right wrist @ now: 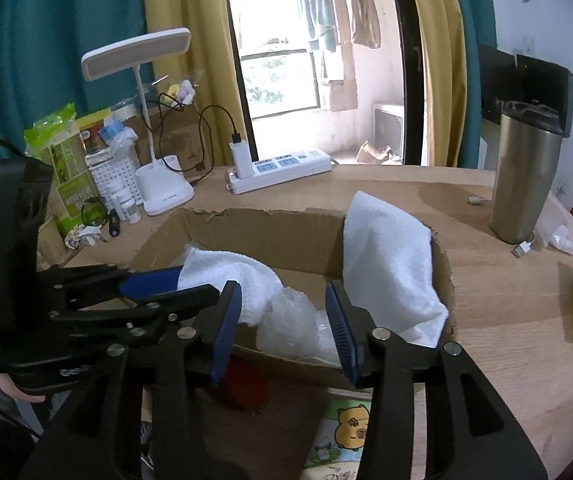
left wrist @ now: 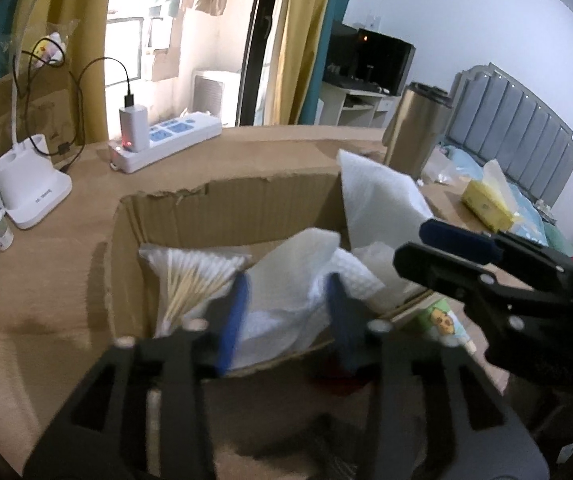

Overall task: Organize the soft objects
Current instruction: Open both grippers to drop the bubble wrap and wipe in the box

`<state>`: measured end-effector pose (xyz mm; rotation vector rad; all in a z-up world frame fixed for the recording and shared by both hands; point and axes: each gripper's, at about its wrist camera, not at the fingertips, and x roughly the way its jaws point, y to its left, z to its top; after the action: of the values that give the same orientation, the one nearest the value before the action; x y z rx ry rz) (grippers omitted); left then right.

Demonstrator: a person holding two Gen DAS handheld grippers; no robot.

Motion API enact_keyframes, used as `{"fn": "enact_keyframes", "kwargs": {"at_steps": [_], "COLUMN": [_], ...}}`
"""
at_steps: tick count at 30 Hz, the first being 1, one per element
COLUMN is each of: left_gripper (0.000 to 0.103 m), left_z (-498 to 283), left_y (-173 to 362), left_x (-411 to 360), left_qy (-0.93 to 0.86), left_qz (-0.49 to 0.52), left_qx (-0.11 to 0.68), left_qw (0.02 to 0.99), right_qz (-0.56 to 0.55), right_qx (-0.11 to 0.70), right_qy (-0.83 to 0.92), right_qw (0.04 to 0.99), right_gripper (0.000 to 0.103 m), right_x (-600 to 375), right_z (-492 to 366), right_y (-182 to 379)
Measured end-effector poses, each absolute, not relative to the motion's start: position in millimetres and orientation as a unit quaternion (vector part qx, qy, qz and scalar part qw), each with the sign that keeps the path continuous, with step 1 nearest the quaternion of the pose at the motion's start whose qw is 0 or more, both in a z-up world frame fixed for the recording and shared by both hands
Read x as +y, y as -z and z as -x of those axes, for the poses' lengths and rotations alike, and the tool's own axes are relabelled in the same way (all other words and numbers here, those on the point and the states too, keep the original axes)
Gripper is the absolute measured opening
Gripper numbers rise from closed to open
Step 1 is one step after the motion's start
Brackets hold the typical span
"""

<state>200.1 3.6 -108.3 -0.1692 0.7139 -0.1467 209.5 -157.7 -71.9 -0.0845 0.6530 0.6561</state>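
An open cardboard box [left wrist: 222, 208] [right wrist: 270, 236] sits on the wooden table. It holds a bag of cotton swabs [left wrist: 190, 276], a white waffle cloth [left wrist: 286, 300] [right wrist: 238, 276], crumpled clear plastic [right wrist: 294, 320] and a white cloth [right wrist: 386, 252] [left wrist: 378, 196] draped over its right wall. My left gripper [left wrist: 286, 316] is open and empty over the box's near edge. My right gripper [right wrist: 284, 328] is open and empty at the near edge too; it shows at the right of the left wrist view [left wrist: 446, 252].
A power strip [right wrist: 282, 168] [left wrist: 166, 140], a white desk lamp [right wrist: 162, 188], a steel tumbler [right wrist: 522, 176] [left wrist: 414, 128] and a yellow tissue pack [left wrist: 486, 204] stand on the table. A cartoon-print item [right wrist: 346, 432] and a red object [right wrist: 246, 388] lie below the box's near side.
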Motion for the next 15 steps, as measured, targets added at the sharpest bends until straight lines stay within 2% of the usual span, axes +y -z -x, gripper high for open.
{"fn": "enact_keyframes", "kwargs": {"at_steps": [3, 15], "left_gripper": [0.062, 0.062], "left_z": [-193, -168], "left_y": [102, 83], "left_x": [7, 13], "left_qy": [0.072, 0.068], "left_qz": [0.086, 0.084], "left_qx": [0.34, 0.318], "left_qw": [0.934, 0.942], "right_qz": [0.039, 0.048], "right_qx": [0.31, 0.29], "right_qy": [-0.316, -0.314], "right_qw": [0.896, 0.903], "right_gripper": [0.046, 0.049], "right_x": [-161, -170], "right_z": [-206, -186], "right_y": [68, 53]}}
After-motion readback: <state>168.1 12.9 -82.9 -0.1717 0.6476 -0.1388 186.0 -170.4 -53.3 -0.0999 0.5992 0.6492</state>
